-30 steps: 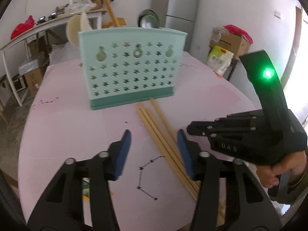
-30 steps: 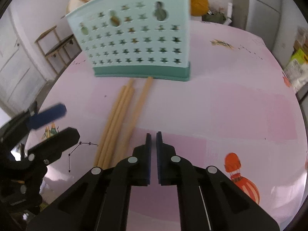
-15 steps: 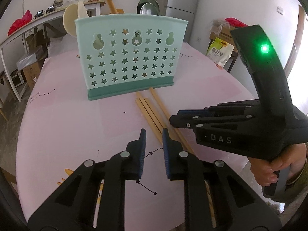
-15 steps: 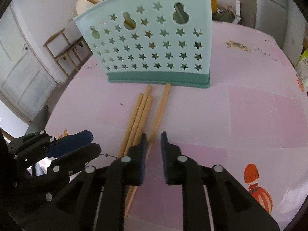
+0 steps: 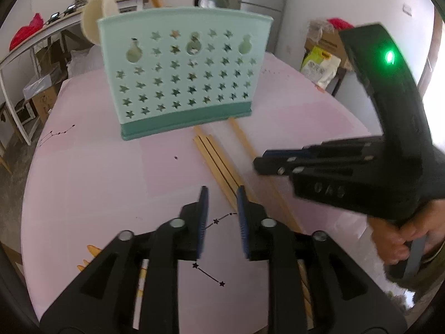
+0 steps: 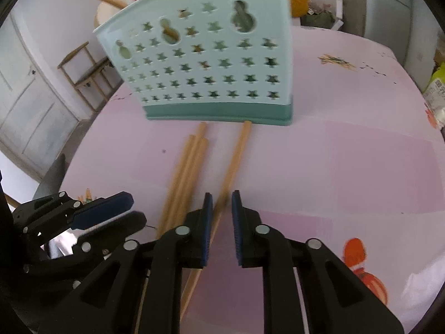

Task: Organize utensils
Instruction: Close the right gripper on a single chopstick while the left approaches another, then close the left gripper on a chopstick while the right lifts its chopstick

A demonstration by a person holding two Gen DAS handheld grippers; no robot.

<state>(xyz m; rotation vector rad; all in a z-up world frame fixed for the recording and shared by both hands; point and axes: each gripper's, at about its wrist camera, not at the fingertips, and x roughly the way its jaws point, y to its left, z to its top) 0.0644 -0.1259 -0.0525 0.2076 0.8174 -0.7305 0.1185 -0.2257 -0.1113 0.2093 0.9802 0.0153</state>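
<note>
A mint-green utensil holder (image 5: 180,83) (image 6: 205,69) with star holes stands upright on the pink table; a cream ladle (image 5: 97,19) and wooden handles stick out of it. Three wooden chopsticks (image 5: 214,161) (image 6: 186,172) lie bundled in front of it, a single chopstick (image 5: 242,139) (image 6: 236,156) beside them. My left gripper (image 5: 222,194) (image 6: 130,208) hovers just left of the bundle, its jaws opening with only tablecloth between them. My right gripper (image 6: 222,197) (image 5: 261,164) is over the single chopstick, which runs between its closing jaws; the pads do not press it.
The round table (image 5: 83,181) has a pink printed cloth, and its edge curves close on the left and right. A hand (image 5: 397,236) holds the right gripper's handle. Beyond the table are a cluttered shelf (image 5: 41,33), cardboard boxes (image 5: 322,41) and a wooden chair (image 6: 83,69).
The left jaws went from wide apart to nearly shut, then parted a little. The right jaws parted from shut, and the single chopstick now lies between them. Both views drew closer to the holder.
</note>
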